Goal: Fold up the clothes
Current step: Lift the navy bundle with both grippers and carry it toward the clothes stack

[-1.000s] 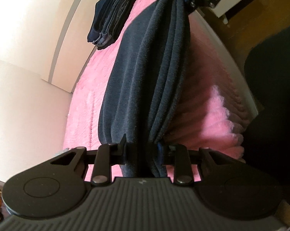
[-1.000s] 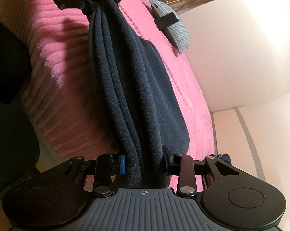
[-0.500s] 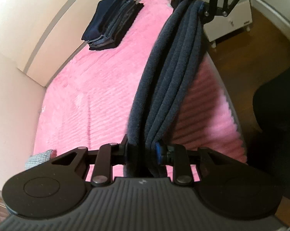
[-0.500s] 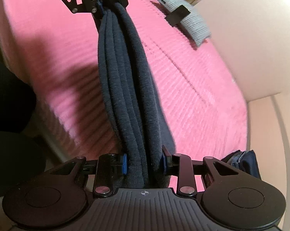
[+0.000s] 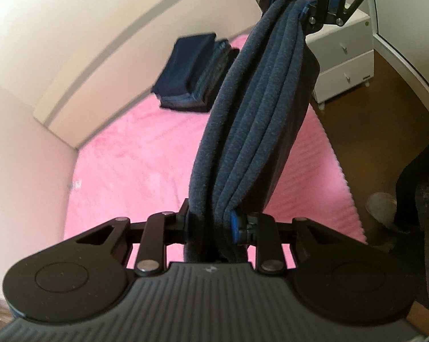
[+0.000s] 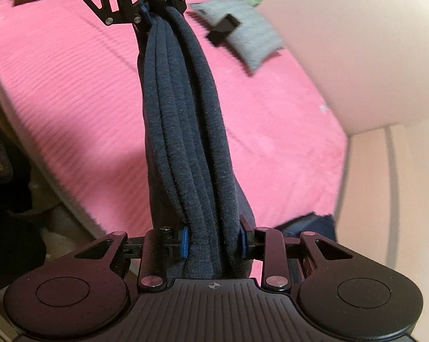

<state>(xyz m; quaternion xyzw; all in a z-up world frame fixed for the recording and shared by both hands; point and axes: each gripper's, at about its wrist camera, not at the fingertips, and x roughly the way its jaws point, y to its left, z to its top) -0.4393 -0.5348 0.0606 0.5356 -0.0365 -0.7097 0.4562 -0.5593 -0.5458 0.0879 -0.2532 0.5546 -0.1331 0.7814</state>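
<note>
Left wrist view has you pinching one end of that dark navy garment (image 5: 251,131), folded into several layers, and it's strung up in the air between your two grippers, well clear of the pink bed (image 5: 134,165). Your left gripper (image 5: 214,225) has its fingers clenched on the near end, and the right gripper (image 6: 213,240) is doing the same at the other end, each bite full of stacked fabric.

Stuff that could bite you from here:

- The layers are only held by the squeeze at each end. The middle hangs free, so if you bring your hands closer together it'll sag and the inner folds can slide out of line. I'd keep a bit of tension.
- That's a thick bundle for a two-finger pinch. In the right wrist view the outer layer bulges past the pad, so I'd guess an outer ply could slip out if you swing it fast, and then the whole fold opens up.
- There's a stack of folded clothes (image 5: 194,77) sitting at the far corner of the bed by the wall. If this one's going on top, coming in low could shove the stack or knock it crooked.
- Letting one end go before the other is resting on something will probably make the bundle unroll.
- A grey pillow (image 6: 243,34) lies near the bed's other end with something black on it, so watch your swing that way.
</note>
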